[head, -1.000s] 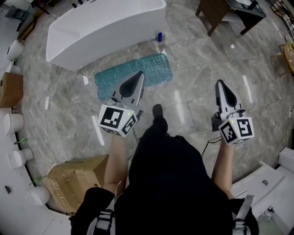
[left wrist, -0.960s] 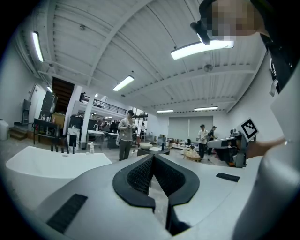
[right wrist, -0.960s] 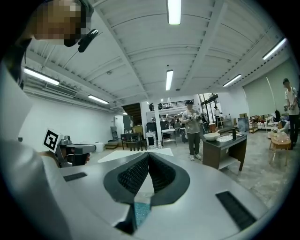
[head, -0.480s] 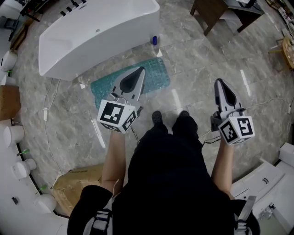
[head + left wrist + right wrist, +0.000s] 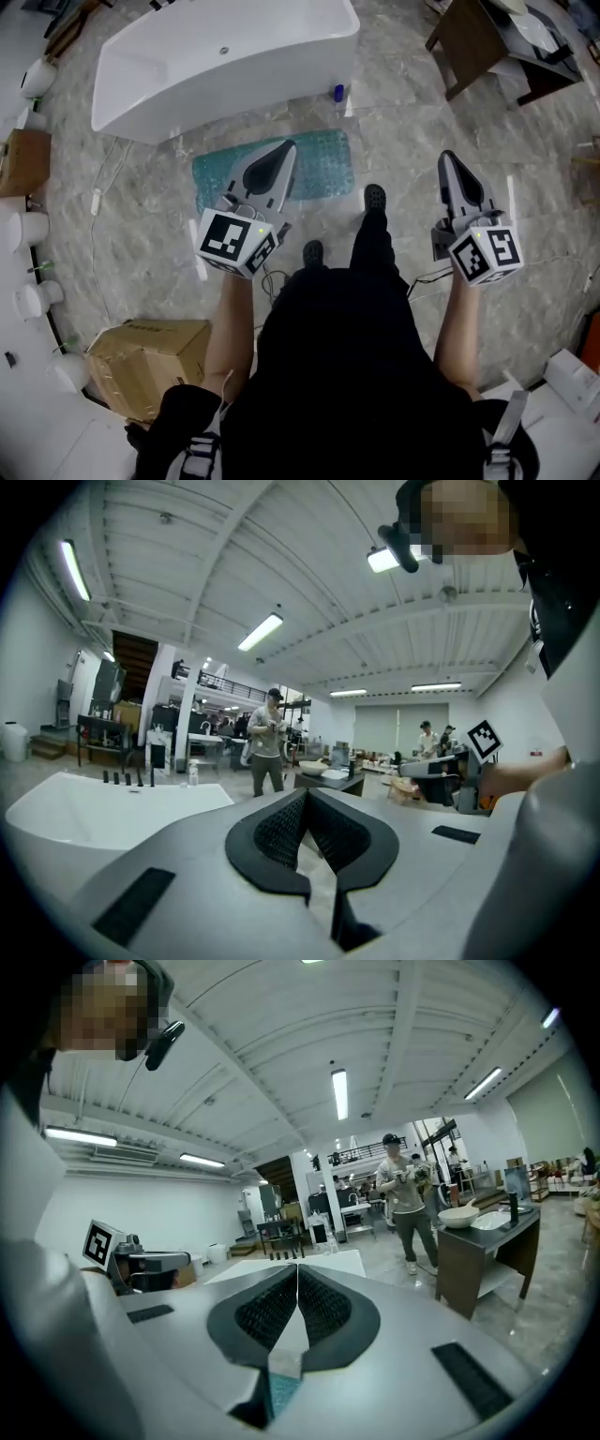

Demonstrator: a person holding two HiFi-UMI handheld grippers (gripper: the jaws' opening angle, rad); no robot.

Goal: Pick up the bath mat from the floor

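Observation:
The teal, bumpy bath mat (image 5: 322,161) lies flat on the marble floor in front of a white bathtub (image 5: 225,61). In the head view my left gripper (image 5: 287,146) is held in the air over the mat's middle, its jaws shut with nothing between them. Also shut and empty, my right gripper (image 5: 447,156) hangs to the right of the mat, over bare floor. The left gripper view shows the left gripper (image 5: 306,793) pointing nearly level at the room. A sliver of teal mat (image 5: 279,1389) shows below the right gripper (image 5: 297,1267).
A small blue bottle (image 5: 338,92) stands by the tub's corner. A dark wooden table (image 5: 487,47) is at the far right, a cardboard box (image 5: 141,361) near left. White fixtures line the left edge. My shoe (image 5: 374,197) is beside the mat's near right corner. People stand across the room.
I have walked toward the tub, and both grippers travelled forward with me. One foot has stepped up beside the mat. Both sets of jaws stayed shut.

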